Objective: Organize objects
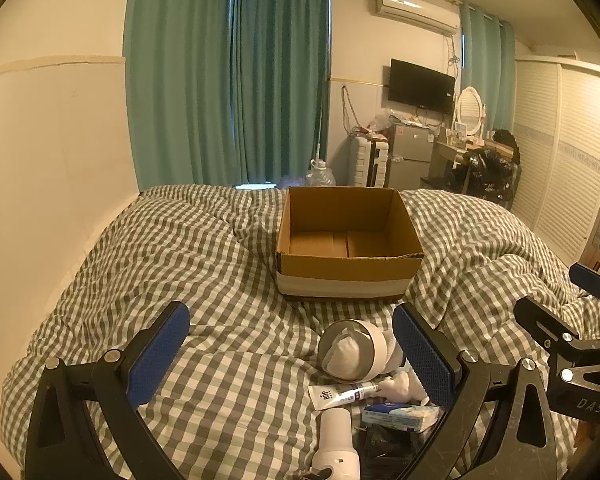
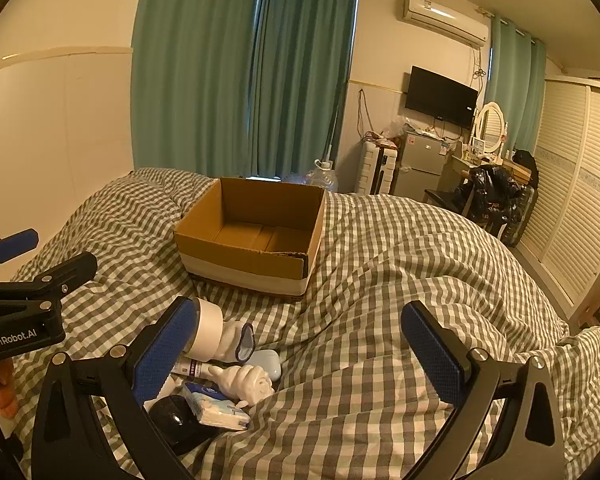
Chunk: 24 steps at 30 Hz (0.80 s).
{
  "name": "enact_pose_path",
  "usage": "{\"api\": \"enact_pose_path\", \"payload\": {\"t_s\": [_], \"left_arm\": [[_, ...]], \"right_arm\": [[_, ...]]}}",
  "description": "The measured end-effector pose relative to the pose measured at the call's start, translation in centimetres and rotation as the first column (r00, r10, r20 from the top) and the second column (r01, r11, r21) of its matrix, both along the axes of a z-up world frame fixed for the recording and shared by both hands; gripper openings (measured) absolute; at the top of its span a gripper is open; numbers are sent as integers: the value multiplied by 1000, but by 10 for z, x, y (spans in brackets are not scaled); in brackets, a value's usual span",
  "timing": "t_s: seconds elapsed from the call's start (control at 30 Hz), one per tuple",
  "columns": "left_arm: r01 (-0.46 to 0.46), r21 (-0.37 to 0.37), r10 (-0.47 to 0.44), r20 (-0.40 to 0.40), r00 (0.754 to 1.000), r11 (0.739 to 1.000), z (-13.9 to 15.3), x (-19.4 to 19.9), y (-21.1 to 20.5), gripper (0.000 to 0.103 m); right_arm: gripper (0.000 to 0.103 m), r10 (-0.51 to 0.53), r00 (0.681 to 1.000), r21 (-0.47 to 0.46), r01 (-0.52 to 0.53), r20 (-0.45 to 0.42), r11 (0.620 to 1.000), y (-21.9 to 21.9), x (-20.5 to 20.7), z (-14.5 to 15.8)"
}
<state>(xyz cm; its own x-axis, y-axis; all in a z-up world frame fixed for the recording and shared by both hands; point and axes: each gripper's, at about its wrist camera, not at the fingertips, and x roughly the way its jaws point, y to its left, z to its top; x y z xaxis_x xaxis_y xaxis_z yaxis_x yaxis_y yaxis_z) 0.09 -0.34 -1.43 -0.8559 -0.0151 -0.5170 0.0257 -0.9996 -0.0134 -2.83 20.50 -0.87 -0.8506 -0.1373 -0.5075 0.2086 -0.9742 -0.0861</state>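
An open cardboard box (image 1: 346, 268) (image 2: 240, 256) sits empty on the checked bed. In front of it lies a heap of small objects: a white hair dryer (image 1: 356, 350) (image 2: 210, 334), a tube (image 1: 342, 394), a tissue pack (image 1: 400, 416) (image 2: 216, 404), a white figurine (image 2: 246, 380), a pale blue case (image 2: 266, 362) and a black round thing (image 2: 176, 420). My left gripper (image 1: 292, 354) is open above the bed, the heap by its right finger. My right gripper (image 2: 300, 354) is open, the heap by its left finger. Both hold nothing.
The checked duvet (image 1: 160, 260) (image 2: 400, 280) covers the whole bed, rumpled at the right. A wall runs along the left. Green curtains, a small fridge (image 1: 410, 156), a dressing table and a louvred wardrobe (image 2: 580, 200) stand beyond the bed.
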Motion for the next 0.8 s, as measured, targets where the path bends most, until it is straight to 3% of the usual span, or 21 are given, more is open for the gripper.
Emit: {"api": "enact_pose_path", "payload": {"t_s": [0.8], "left_arm": [[18,-2,-18,38,999,1000,-7,-4,2,103]], "right_arm": [[102,49,999,3,-49,11,999,-10,1,0]]}}
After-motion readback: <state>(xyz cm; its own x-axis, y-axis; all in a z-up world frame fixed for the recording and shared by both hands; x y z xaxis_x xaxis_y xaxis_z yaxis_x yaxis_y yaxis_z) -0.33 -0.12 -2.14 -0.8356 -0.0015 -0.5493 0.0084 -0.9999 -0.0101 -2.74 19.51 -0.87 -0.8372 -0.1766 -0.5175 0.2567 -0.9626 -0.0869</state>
